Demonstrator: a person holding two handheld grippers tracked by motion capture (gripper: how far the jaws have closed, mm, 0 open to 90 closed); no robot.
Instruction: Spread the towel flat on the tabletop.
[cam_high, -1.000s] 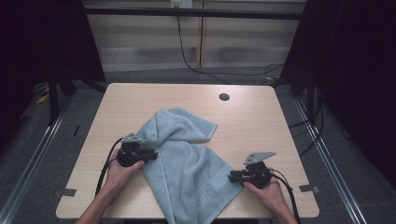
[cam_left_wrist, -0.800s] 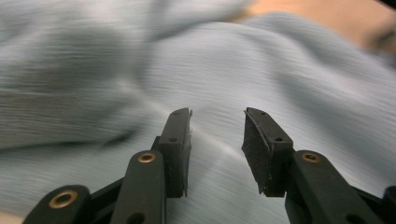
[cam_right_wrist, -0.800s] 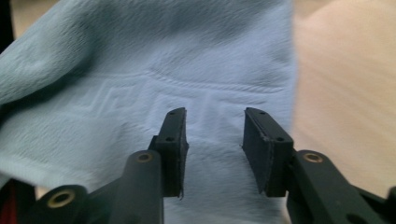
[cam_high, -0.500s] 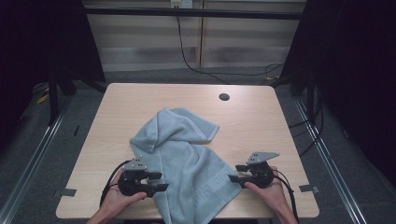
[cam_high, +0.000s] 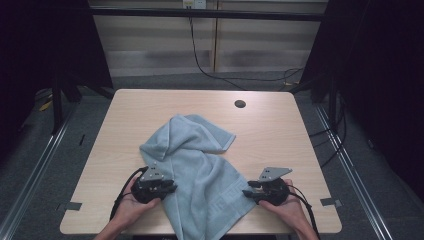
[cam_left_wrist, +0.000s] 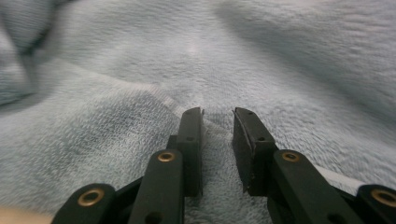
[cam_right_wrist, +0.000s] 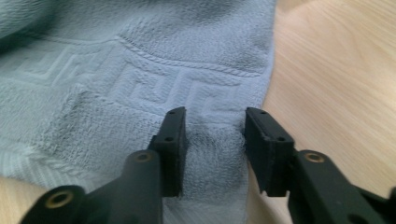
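A light blue towel (cam_high: 200, 155) lies rumpled on the wooden table (cam_high: 280, 135), one end hanging over the near edge. My left gripper (cam_high: 172, 187) lies at the towel's left side, held by a hand. In the left gripper view its jaws (cam_left_wrist: 217, 114) stand a narrow gap apart over the towel (cam_left_wrist: 233, 56); they have just been closing, with terry cloth in the gap. My right gripper (cam_high: 246, 192) points at the towel's right edge. Its jaws (cam_right_wrist: 212, 114) have also just been closing and straddle the patterned border of the towel (cam_right_wrist: 140, 56), apart from it.
A small round dark hole (cam_high: 240, 104) sits near the table's far edge. Bare wood (cam_right_wrist: 336, 70) lies right of the towel. Cables trail from both grippers toward the near edge. Dark frames and floor surround the table.
My left gripper has moved nearer the table's front edge, from the towel's upper left fold to its lower left side. The right gripper has stayed at the right edge.
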